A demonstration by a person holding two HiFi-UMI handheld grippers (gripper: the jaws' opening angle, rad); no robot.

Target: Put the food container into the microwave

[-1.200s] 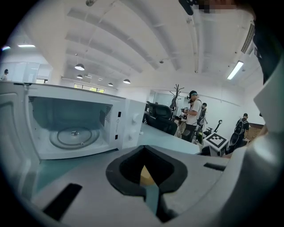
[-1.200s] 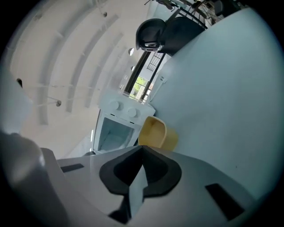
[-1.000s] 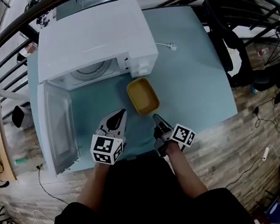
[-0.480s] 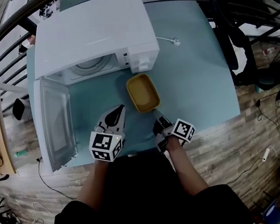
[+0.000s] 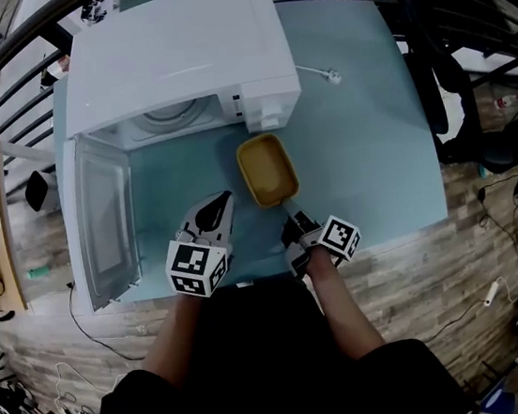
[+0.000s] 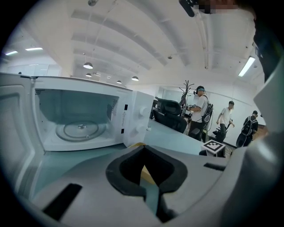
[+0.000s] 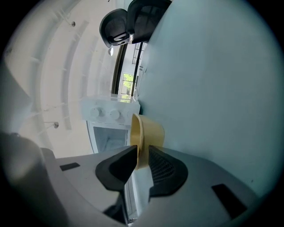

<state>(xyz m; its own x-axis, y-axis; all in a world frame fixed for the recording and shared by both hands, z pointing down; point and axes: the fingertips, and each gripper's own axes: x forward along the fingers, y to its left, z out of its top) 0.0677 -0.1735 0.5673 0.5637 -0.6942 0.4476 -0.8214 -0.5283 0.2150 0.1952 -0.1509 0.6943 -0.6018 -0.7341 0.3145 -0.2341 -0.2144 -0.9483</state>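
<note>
Teal table (image 5: 364, 140), microwave (image 5: 172, 52) open; right gripper (image 7: 141, 156) jaws pinch food container (image 7: 151, 131) rim; left gripper (image 5: 225, 203) jaws together.

The food container (image 5: 266, 170) lies on the table (image 5: 364, 140) just before the microwave (image 5: 174, 61).

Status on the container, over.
Right hand-held gripper shut on container rim; left shut, empty. Container on table, outside microwave. Door open, nothing blocking.
</note>
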